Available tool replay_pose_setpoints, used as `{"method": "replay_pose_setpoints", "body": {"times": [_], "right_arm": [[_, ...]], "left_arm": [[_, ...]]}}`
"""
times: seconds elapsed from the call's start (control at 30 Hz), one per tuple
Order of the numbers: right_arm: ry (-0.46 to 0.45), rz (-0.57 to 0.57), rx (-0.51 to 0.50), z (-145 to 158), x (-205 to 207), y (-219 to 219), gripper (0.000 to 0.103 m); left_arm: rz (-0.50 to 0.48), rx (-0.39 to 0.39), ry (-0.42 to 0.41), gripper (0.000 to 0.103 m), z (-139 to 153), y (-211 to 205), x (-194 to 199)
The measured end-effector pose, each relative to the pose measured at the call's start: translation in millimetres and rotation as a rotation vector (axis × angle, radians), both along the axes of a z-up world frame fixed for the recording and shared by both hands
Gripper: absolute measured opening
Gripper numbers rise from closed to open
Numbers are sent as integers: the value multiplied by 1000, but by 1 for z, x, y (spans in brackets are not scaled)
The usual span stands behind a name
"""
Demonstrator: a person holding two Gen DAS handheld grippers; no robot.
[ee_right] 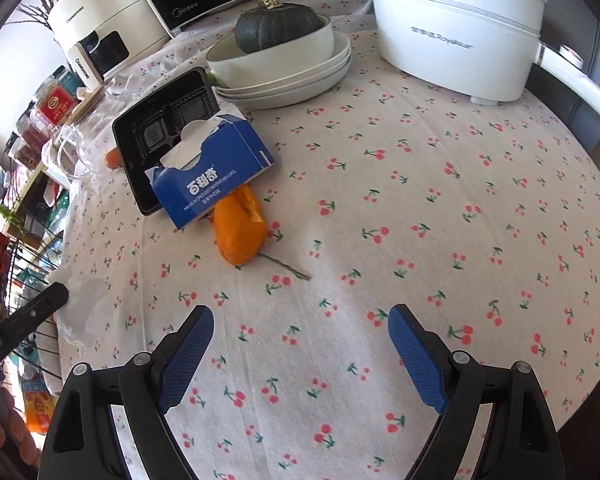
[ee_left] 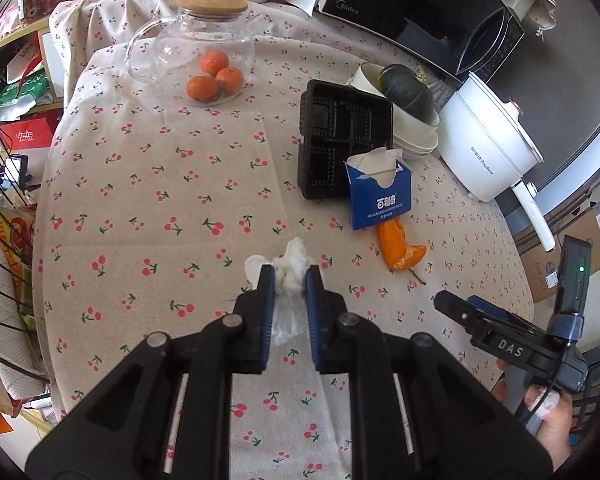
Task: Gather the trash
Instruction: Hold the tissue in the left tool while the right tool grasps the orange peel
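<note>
Crumpled white tissue (ee_left: 290, 276) pinched (clear of the cloth), orange peel (ee_left: 400, 250) beside torn blue box (ee_left: 380, 196).

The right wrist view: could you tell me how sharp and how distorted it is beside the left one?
Right wrist view: sharp centre, white pot bowed by fisheye, dark corners. Left wrist view: equally sharp, tissue slightly overexposed, microwave front glaring.
</note>
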State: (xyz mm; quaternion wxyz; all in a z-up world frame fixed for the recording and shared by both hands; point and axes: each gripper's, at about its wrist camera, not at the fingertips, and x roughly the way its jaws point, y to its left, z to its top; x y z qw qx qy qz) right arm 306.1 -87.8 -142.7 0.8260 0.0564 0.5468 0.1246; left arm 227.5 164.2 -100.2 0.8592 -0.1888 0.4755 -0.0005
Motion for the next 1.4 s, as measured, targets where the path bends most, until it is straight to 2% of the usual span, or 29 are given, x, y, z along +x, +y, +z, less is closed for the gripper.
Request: {"method": "replay_pose_setpoints", "body": {"times": [0.1, 0.17, 0.33, 0.4, 0.47, 0.5, 0.63, 1.0, 1.4], "right_arm": [[-5, 36, 7, -9, 12, 27, 82], [-5, 56, -2, -17, 20, 43, 71], [-27, 53, -31, -25, 33, 63, 62], [-36, 49, -42, -25, 36, 67, 51], [-26, 56, -43, -26, 40, 69, 24], [-21, 60, -47, -26, 40, 69, 22], [-26, 85, -52, -20, 31, 61, 20], [-25, 104, -59, 14, -21, -7, 14], [-41, 58, -68, 35, -75, -81, 14]], "left_arm": [[5, -27, -5, 17, 4, 6, -4], [7, -38, -7, 17, 5, 9, -6], [7, -51, -12, 17, 7, 13, -8], [6, -50, -10, 17, 7, 13, -8], [5, -50, -6, 17, 5, 13, -8], [3, -50, -4, 17, 5, 12, -8], [-8, -45, -5, 17, 6, 8, -9], [-66, -37, -14, 17, 13, -18, -16], [-192, -24, 8, 17, 6, -76, -27]]}}
